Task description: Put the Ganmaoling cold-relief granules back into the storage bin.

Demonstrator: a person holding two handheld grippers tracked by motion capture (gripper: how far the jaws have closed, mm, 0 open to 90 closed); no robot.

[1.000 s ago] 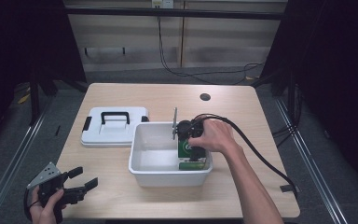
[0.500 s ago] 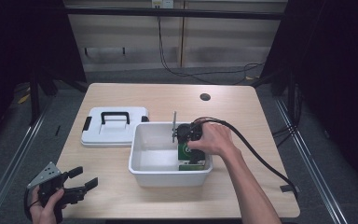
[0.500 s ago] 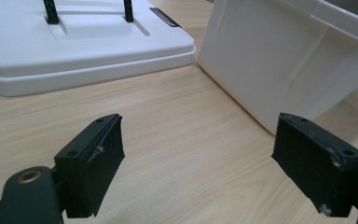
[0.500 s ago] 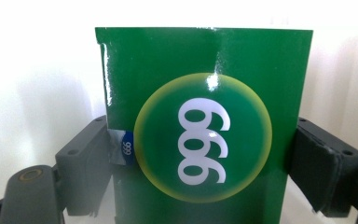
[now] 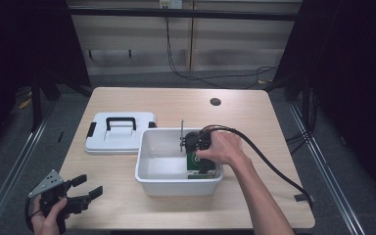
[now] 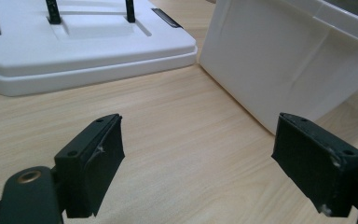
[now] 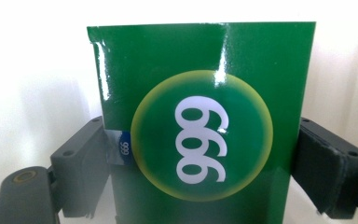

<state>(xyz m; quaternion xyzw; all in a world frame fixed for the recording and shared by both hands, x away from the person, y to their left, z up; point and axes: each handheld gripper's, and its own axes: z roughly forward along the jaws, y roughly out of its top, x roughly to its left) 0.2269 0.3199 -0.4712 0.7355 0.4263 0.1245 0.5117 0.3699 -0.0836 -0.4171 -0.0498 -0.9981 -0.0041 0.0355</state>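
Green box (image 7: 200, 126), printed with "999", sits between the right gripper's jaws inside the white bin, at its right end. Going left to right: the left gripper (image 5: 85, 188) hangs released off the table's (image 5: 254, 117) front-left corner, jaws wide, likely waiting its turn. The white lid (image 5: 120, 133) with its black handle lies flat just beside the bin's left rear, leaving the bin (image 5: 161, 176) open for loading. The right gripper (image 5: 196, 159) reaches down into it, jaws flanking the box's sides; whether they press it I cannot tell.
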